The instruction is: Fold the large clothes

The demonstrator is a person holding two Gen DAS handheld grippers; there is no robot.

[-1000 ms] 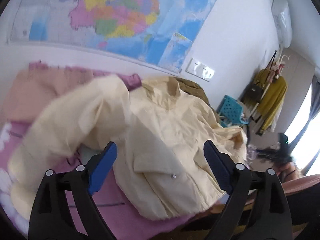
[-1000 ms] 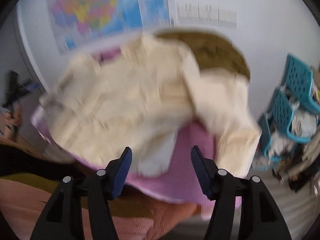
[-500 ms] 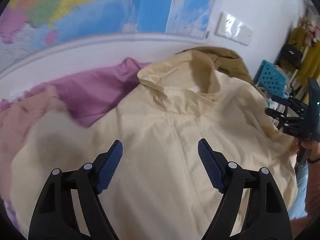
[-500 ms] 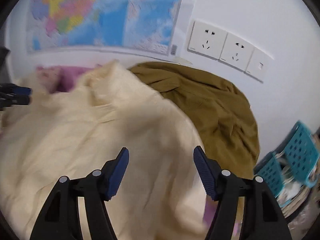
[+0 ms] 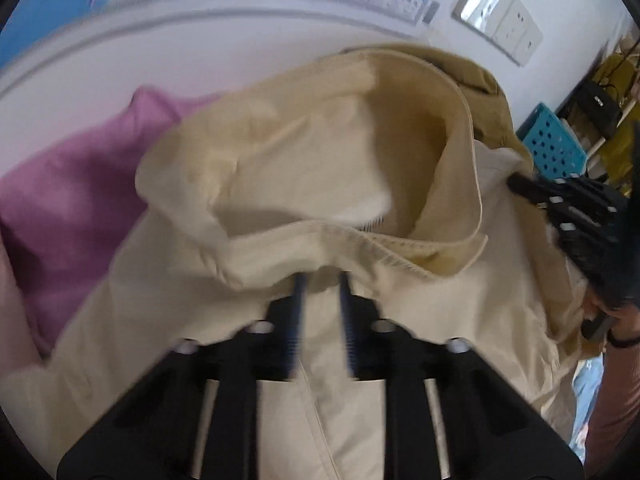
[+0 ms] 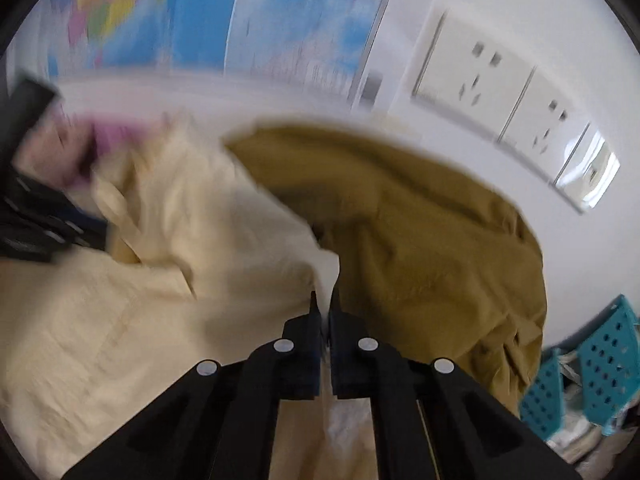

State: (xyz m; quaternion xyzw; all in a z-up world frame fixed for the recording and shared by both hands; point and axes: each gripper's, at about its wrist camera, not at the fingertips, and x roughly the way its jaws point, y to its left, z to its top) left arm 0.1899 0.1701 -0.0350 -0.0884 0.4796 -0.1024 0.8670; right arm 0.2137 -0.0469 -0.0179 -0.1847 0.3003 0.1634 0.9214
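Note:
A cream jacket (image 5: pixel 280 160) lies spread on the bed, collar toward the wall. In the left wrist view my left gripper (image 5: pixel 320 280) is closing its jaws just below the collar seam, with a pucker of the cream cloth between the blue pads. The right gripper (image 6: pixel 324 296) is shut on the jacket's (image 6: pixel 160 280) edge, a thin fold pinched between its pads next to an olive garment (image 6: pixel 420 240). Each gripper shows in the other's view: the right gripper (image 5: pixel 568 208) at the jacket's right shoulder, the left gripper (image 6: pixel 36 224) at the far left.
A purple sheet (image 5: pixel 80 184) covers the bed to the left of the jacket. The wall with a map (image 6: pixel 200 20) and sockets (image 6: pixel 480 76) is close behind. Teal plastic baskets (image 6: pixel 600 360) stand at the right. A person's hand (image 5: pixel 624 316) holds the right gripper.
Both grippers have moved in over the jacket toward the wall, and both jaws went from wide open to closed on cream cloth. The left now sits at the collar, the right at the jacket's edge.

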